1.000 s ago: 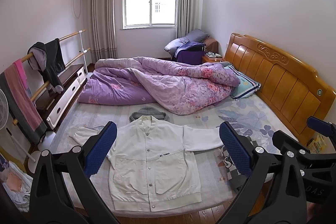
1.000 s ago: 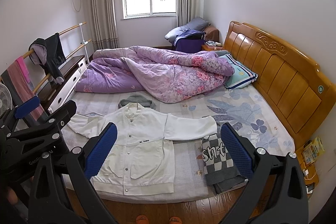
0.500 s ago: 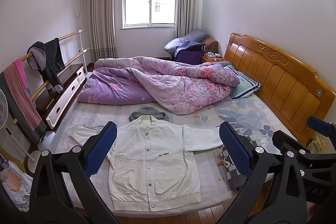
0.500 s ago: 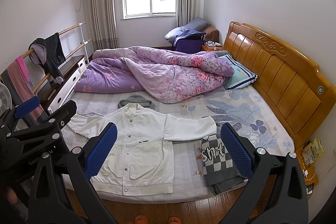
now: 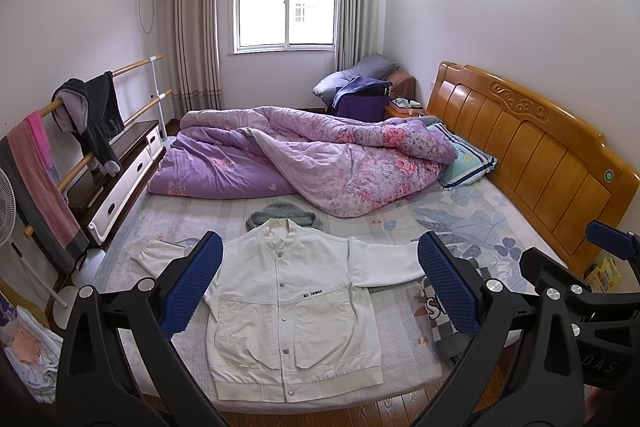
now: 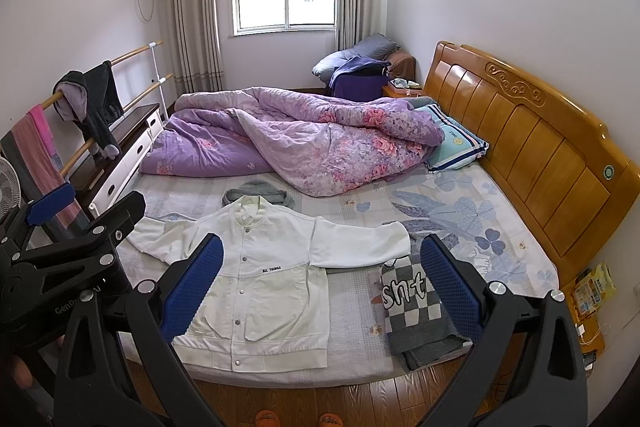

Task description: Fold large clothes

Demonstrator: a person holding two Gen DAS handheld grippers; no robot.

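Observation:
A white snap-button jacket (image 5: 288, 299) lies flat, front up, sleeves spread, near the front edge of the bed (image 5: 472, 223); it also shows in the right wrist view (image 6: 264, 275). My left gripper (image 5: 320, 287) is open and empty, held above and in front of the jacket. My right gripper (image 6: 320, 287) is open and empty, held above the bed's front edge, to the right of the left gripper. A folded grey checked sweater (image 6: 416, 307) lies right of the jacket. A grey garment (image 5: 284, 215) lies behind the collar.
A crumpled purple floral quilt (image 5: 304, 155) fills the far half of the bed. A wooden headboard (image 5: 532, 151) stands at the right. A clothes rail (image 5: 80, 131) with hanging garments and a low cabinet (image 5: 120, 171) stand at the left. Wooden floor (image 6: 320, 399) runs along the front.

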